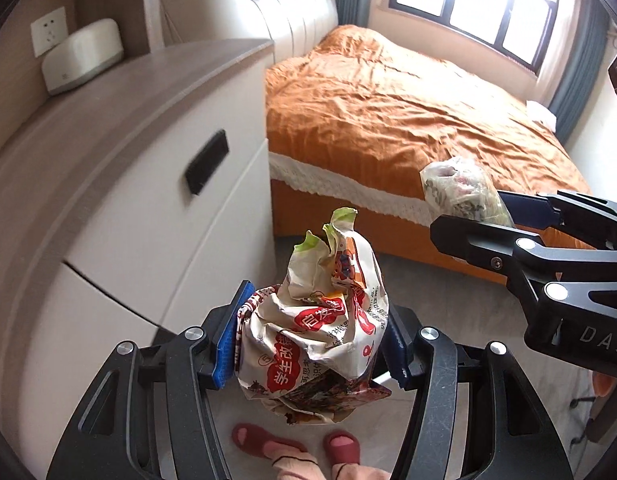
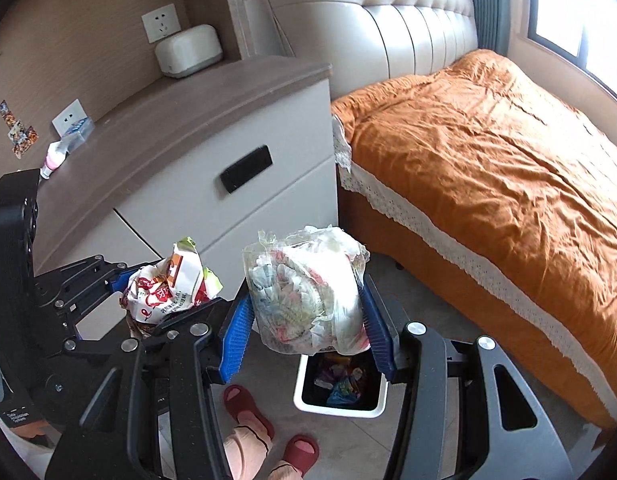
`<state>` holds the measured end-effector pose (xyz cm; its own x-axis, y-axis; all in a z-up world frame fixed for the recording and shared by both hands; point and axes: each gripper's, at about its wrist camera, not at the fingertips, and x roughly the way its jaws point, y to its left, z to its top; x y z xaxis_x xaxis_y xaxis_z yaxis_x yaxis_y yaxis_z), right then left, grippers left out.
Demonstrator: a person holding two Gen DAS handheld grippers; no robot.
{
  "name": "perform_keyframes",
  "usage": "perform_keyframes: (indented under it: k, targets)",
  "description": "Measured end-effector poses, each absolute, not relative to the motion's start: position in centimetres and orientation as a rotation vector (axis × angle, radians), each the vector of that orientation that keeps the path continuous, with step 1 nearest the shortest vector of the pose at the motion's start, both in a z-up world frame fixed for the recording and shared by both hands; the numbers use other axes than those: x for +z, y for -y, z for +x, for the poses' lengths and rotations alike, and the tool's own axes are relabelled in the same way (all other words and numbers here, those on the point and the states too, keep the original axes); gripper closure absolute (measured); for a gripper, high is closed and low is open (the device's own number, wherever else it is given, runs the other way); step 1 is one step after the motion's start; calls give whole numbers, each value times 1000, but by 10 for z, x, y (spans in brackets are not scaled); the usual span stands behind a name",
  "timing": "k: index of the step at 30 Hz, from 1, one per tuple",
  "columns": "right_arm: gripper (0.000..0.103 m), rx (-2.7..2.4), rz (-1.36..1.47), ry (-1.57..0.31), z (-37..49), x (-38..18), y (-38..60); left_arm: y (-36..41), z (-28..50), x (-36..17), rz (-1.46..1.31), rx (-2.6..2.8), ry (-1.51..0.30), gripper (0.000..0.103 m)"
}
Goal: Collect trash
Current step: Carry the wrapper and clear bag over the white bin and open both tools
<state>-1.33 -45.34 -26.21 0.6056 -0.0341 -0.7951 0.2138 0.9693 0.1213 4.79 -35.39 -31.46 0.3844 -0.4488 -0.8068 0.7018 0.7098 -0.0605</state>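
Observation:
My left gripper (image 1: 314,340) is shut on a crumpled red-and-white snack wrapper (image 1: 320,344) and holds it in the air above the floor. The wrapper also shows in the right wrist view (image 2: 164,288), left of my right gripper. My right gripper (image 2: 306,320) is shut on a clear plastic bag stuffed with crumpled paper (image 2: 308,288). It holds the bag just above a white trash bin with a black liner (image 2: 340,408) that has colourful waste inside. In the left wrist view the right gripper (image 1: 488,216) and its bag (image 1: 460,192) are at the right.
A white nightstand with a brown top (image 2: 196,128) stands at the left, with a white box (image 2: 188,50) and small items on it. An orange-covered bed (image 2: 488,152) fills the right. The person's feet in red slippers (image 2: 244,404) stand on the grey floor by the bin.

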Motion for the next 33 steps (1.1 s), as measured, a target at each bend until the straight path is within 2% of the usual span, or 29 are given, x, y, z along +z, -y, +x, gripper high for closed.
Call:
perform_keyframes:
  k: [8,10,11,12,13,14,18,25,33]
  targets:
    - [51,-179,268,-1013,-9,-359,476,389,59,-421,356,-849,-1023,45]
    - [51,-180,280,-1040,-8,-386,480,394,64,-445,357,-884,-1043,38]
    - [50,-181,285,-1051,-8,-397,482,399,66,-459,367,-905,-1063,26]
    - [36,-177,292,-1067,-8,-410,484,403,65,-470,380,-907,-1071,12]
    - [24,-180,295,-1085,-8,-422,486,405,65,-481,389,-899,-1065,10]
    - [5,-205,292,-1083,-9,-431,488,406,66,-492,390,-902,-1071,9]
    - [4,-240,317,-1109,-16,-452,496,406,68,-515,401,-886,-1100,7]
    - [4,-273,318,-1084,-22,-430,500,399,67,-481,409,-862,-1069,6]
    - [4,-276,289,-959,-21,-340,489,379,69,-385,343,-799,-966,5]
